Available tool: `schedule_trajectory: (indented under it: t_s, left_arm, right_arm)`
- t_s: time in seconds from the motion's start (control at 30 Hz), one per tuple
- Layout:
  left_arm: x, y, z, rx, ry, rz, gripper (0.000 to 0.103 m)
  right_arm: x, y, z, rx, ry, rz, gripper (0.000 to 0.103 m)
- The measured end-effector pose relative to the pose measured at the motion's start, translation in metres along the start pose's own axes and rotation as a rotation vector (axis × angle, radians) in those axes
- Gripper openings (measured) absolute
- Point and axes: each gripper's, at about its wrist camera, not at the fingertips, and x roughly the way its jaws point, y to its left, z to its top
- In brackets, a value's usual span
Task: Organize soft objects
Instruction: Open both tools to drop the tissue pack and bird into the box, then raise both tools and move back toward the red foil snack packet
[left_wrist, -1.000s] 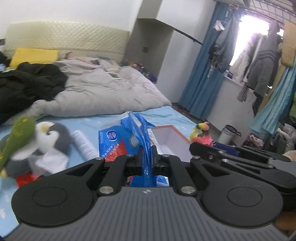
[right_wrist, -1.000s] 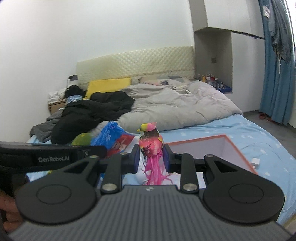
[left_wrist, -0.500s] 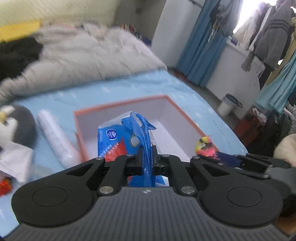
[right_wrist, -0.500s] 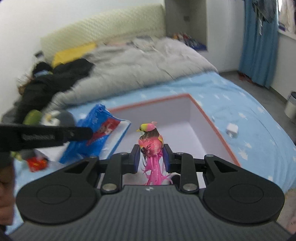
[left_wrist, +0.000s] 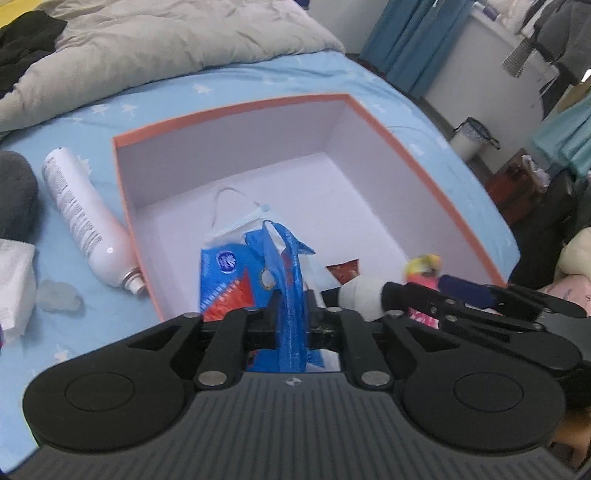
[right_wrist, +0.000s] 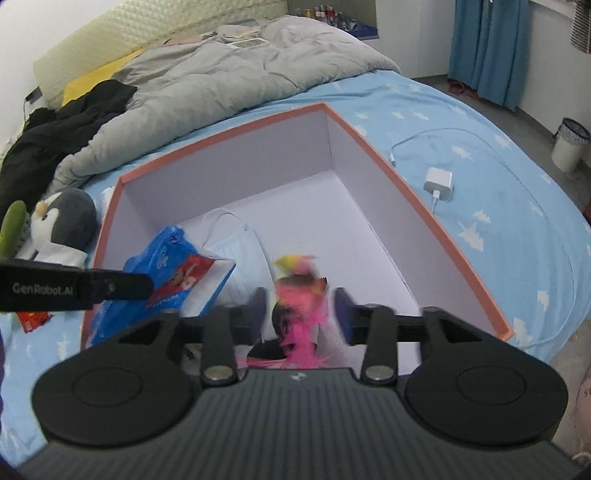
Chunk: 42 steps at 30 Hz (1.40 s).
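Over the orange-rimmed box (left_wrist: 424, 162) on the bed (right_wrist: 461, 177) | your left gripper (left_wrist: 291, 314): fingers opening, blue packet (left_wrist: 258, 280) still between them, above the box's near-left corner | your right gripper (right_wrist: 301, 306): fingers opening, clear of the blurred pink feathered bird (right_wrist: 299, 295) between them | face mask (right_wrist: 236, 243) on box floor.

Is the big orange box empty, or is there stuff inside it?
Not empty. A face mask lies on the orange box's white floor, and a red packet sits near the front.
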Motion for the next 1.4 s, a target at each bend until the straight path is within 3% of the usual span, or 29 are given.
schedule_trajectory:
  t_s: [0.03,0.1,0.33,0.6,0.87,1.03,1.1,1.4]
  left_arm:
    - [-0.002,0.001,0.000,-0.002,-0.004,-0.004,0.034]
    - [-0.012,0.002,-0.003,-0.004,-0.024,-0.005,0.042]
    - [-0.058,-0.004,-0.001,0.082,-0.133,0.025,0.043]
    - [-0.119,0.000,-0.029,0.139,-0.263,0.041,0.043]
    - [-0.174,0.013,-0.075,0.152,-0.383,0.028,0.043]
    - [-0.201,0.027,-0.107,0.176,-0.424,0.065,0.043]
    - [-0.210,0.035,-0.120,0.165,-0.431,0.063,0.043]
    - [-0.242,0.069,-0.178,0.102,-0.492,0.103,0.043]
  right_arm:
    - [0.000,-0.001,0.001,0.004,-0.003,0.008,0.056]
    - [-0.003,0.000,0.001,0.005,-0.009,0.016,0.057]
    - [-0.032,0.012,0.006,-0.015,-0.081,0.043,0.057]
    - [-0.083,0.037,0.002,-0.059,-0.217,0.096,0.057]
    - [-0.128,0.079,-0.022,-0.150,-0.335,0.144,0.057]
    - [-0.145,0.099,-0.039,-0.164,-0.377,0.188,0.058]
    - [-0.150,0.108,-0.048,-0.183,-0.386,0.195,0.063]
    - [-0.159,0.142,-0.086,-0.205,-0.382,0.252,0.064]
